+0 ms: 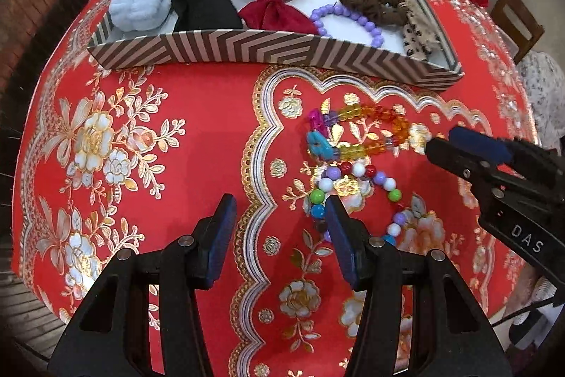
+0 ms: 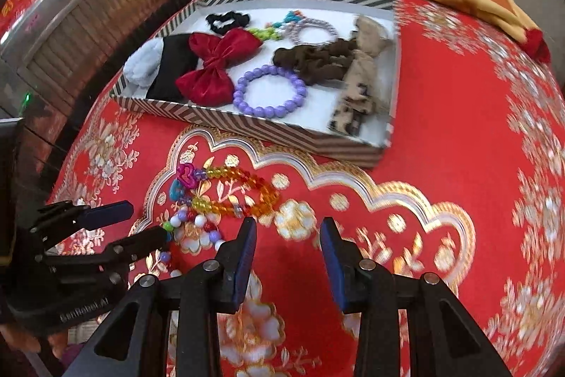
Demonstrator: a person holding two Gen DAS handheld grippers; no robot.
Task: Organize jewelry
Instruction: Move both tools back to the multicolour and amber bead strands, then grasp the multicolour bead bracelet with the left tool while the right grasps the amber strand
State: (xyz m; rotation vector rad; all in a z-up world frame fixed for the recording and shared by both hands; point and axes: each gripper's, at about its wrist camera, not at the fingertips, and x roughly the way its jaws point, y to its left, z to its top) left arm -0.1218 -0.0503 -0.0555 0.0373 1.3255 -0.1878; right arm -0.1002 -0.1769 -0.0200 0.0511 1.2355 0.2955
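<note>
Nearby, both the left gripper (image 1: 279,211) and right gripper (image 2: 287,237) gape over glossy round-bead bracelets (image 1: 356,186) (faceted amber strand (image 1: 374,129) beside) on embroidered red cloth (image 1: 197,115).

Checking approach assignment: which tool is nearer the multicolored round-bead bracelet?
Left. The left tool has one finger over the multicolored round-bead bracelet; the right tool sits beside it, nearer the amber bracelet.
</note>
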